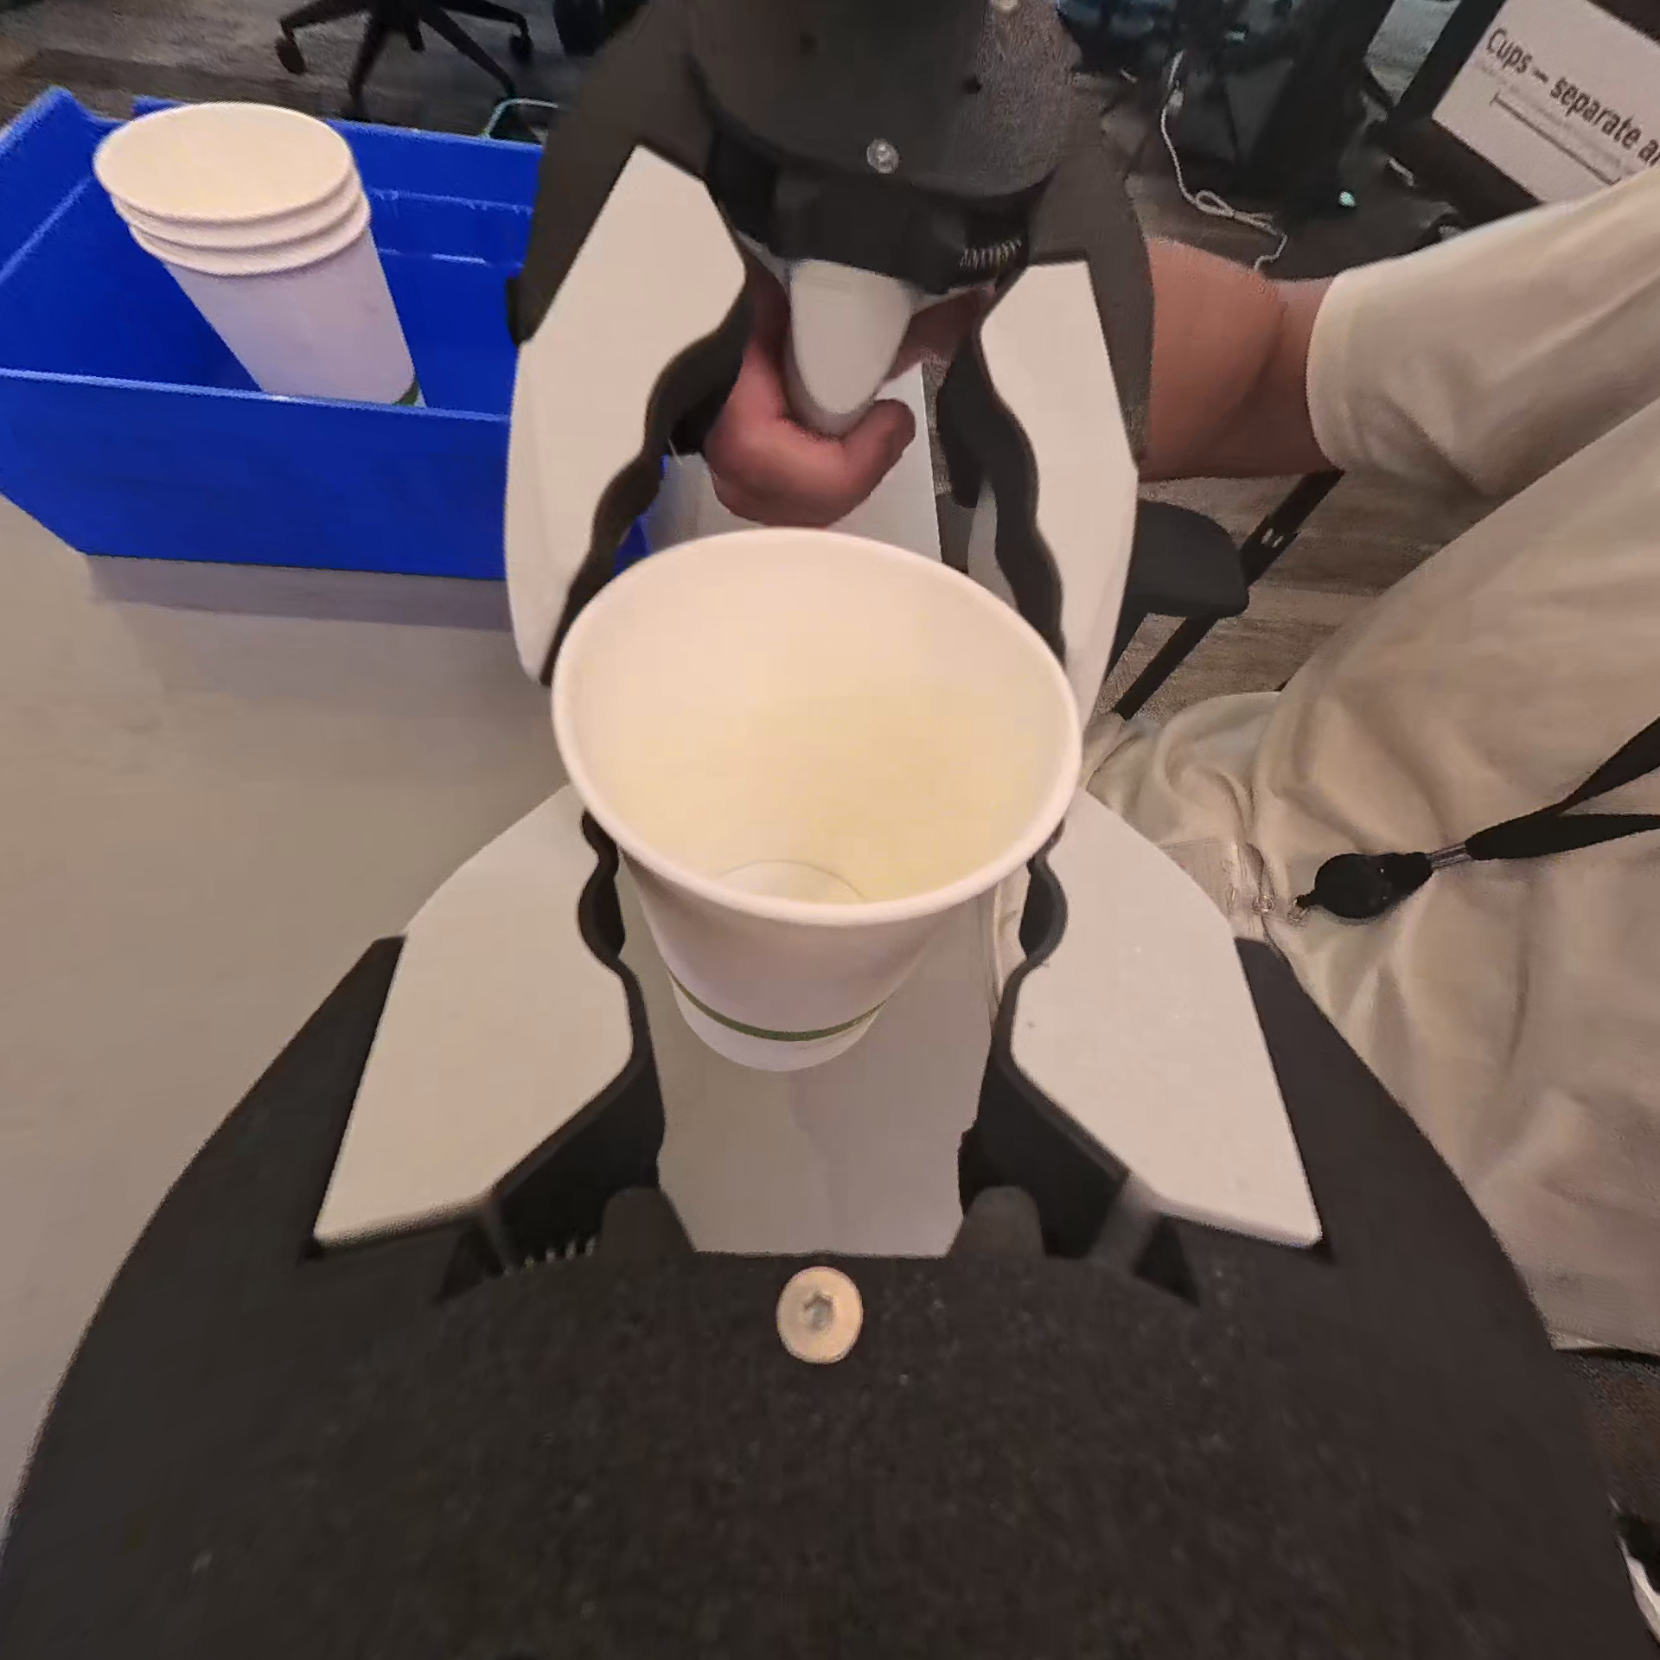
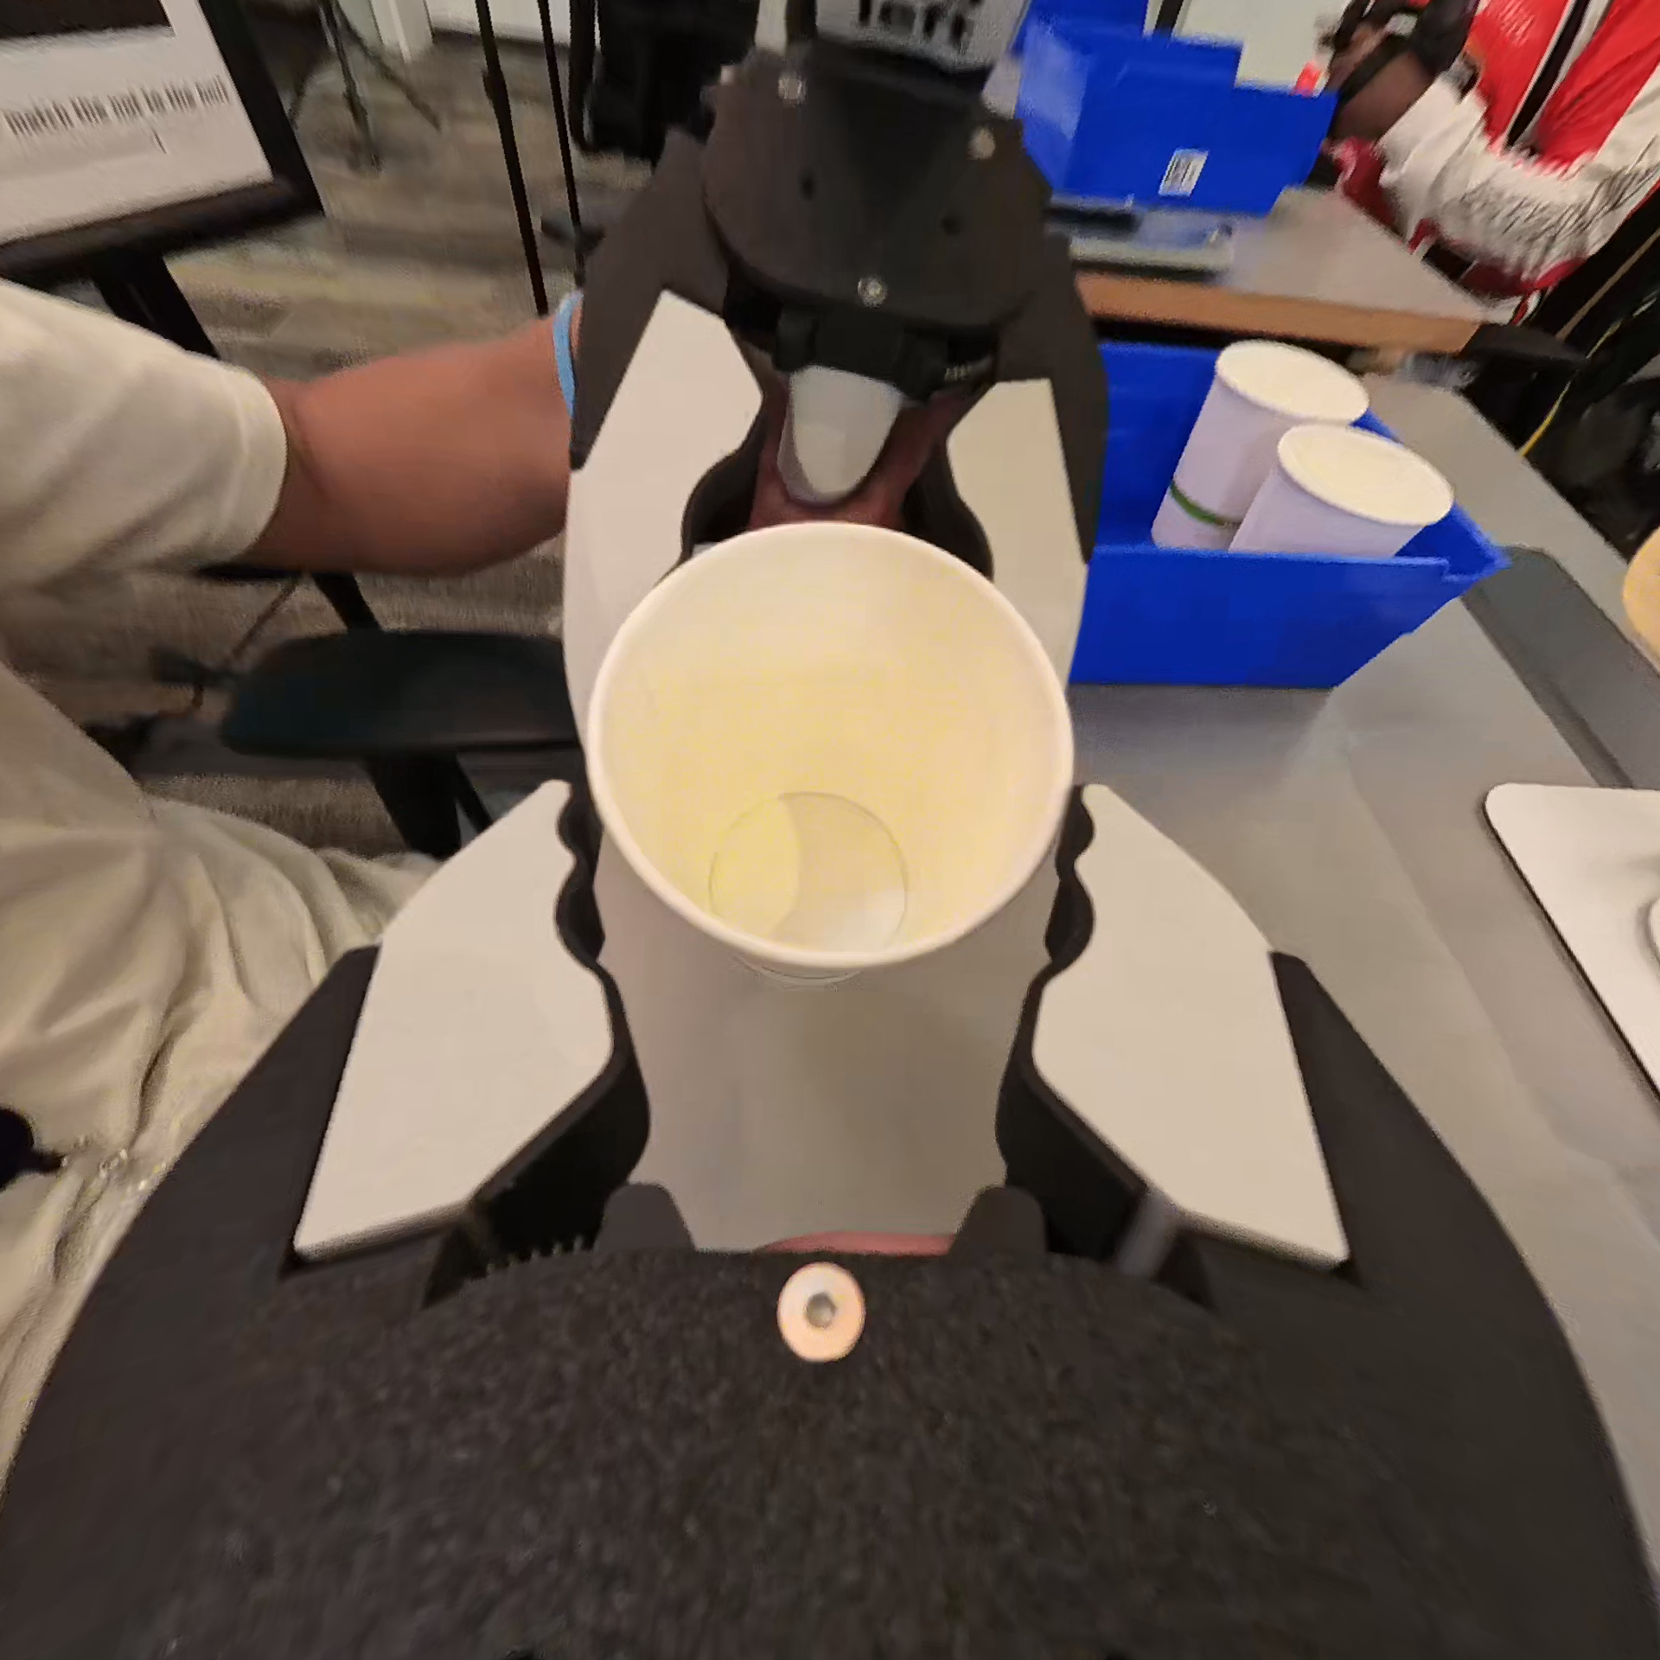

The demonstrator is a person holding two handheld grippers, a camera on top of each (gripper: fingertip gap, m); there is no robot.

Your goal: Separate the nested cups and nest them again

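Left gripper [image 1: 822, 907]: clamped on the white cup [image 1: 813, 763] between its fingers.
Right gripper [image 2: 822, 898]: facing it, closed on the same cup.
Cup axis: crosswise to both, mouth tilted up.
Spare stack [image 1: 260, 260]: far-left, blue bin [image 1: 225, 467].
Next, likely: pull apart along the axis.

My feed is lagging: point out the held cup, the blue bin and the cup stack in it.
held cup [image 1: 813, 719]: left wrist view, inner wall below the rim.
blue bin [image 1: 242, 467]: left wrist view, near side wall.
cup stack [image 1: 296, 305]: left wrist view, outer side wall.
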